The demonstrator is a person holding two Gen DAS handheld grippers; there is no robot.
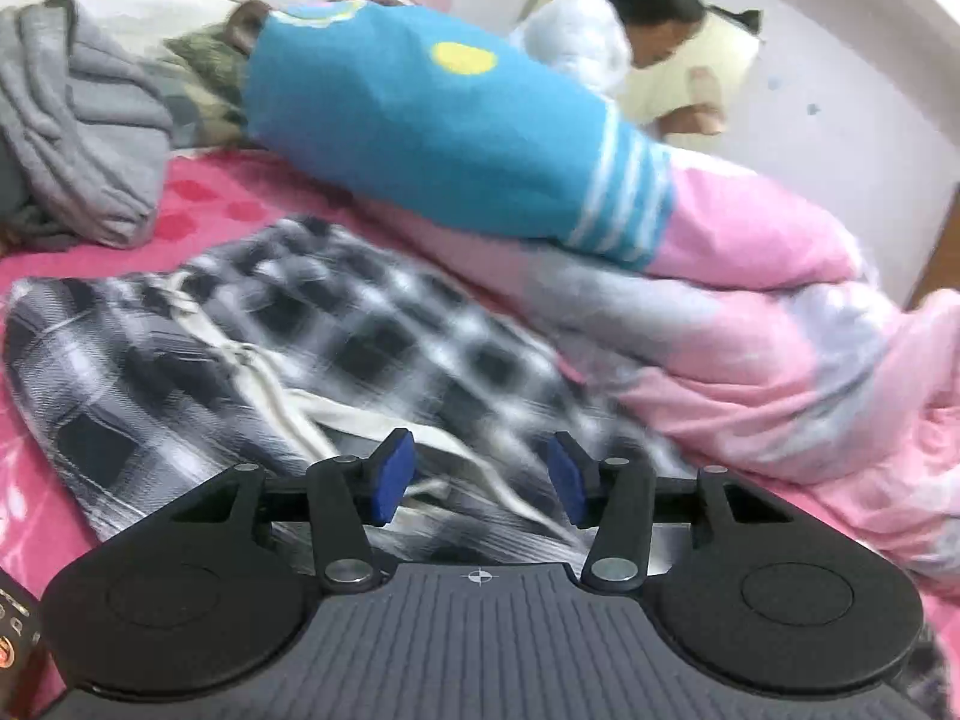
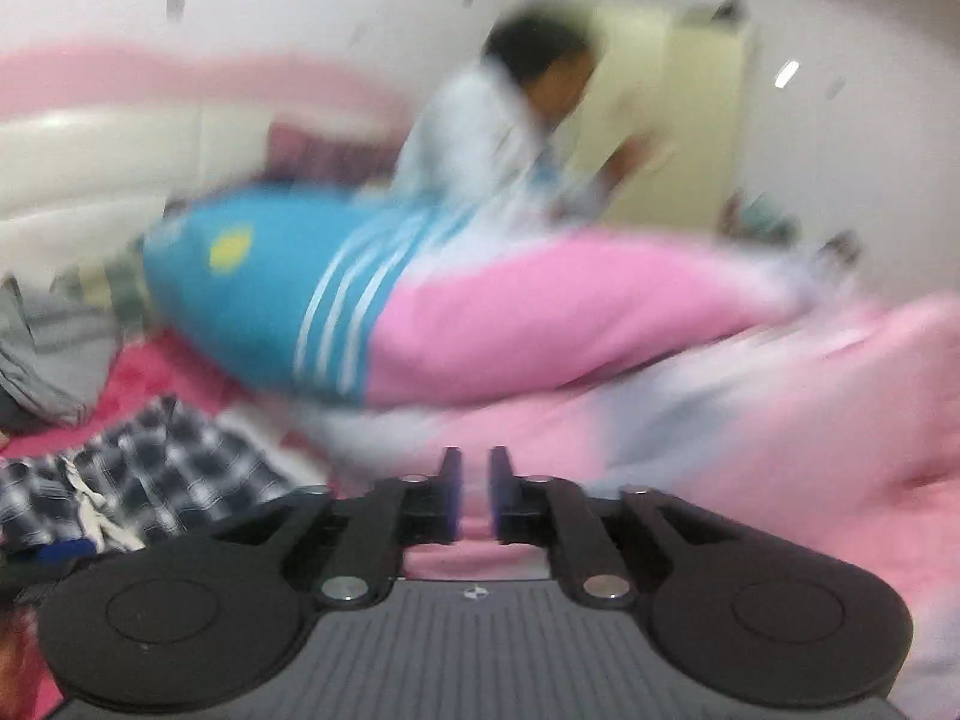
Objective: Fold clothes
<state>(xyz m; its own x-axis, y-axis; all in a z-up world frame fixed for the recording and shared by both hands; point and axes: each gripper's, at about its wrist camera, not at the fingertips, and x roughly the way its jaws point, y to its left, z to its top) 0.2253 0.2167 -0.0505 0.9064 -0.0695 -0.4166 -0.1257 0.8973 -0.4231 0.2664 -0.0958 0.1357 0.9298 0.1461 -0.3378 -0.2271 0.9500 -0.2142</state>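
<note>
Nearest to us, the left gripper (image 1: 477, 483) hangs just over the checked shorts (image 1: 288, 348), its blue pads standing apart with only the white drawstring and cloth showing behind the gap; we read it as released, pressing on nothing. Those shorts lie rumpled and unfolded on the pink bedsheet (image 1: 198, 198), waistband toward us.

Going left to right in the left wrist view, we pass a heap of grey clothing (image 1: 78, 114) at the far left, a camouflage-patterned piece (image 1: 204, 84) behind it, then a blue pillow with white stripes (image 1: 420, 120) resting on a bunched pink quilt (image 1: 780, 312) that fills the right side. Beyond the pillow a person in white (image 1: 582, 42) bends over the far edge of the bed.

From the right wrist view, heavily blurred, we see the right gripper (image 2: 475, 495) raised above the quilt, its jaws close together with a narrow slot between them and nothing caught there.

We judge the folding barely begun: no neat stack is visible, the shorts are still crumpled, and the grey heap remains untouched.
</note>
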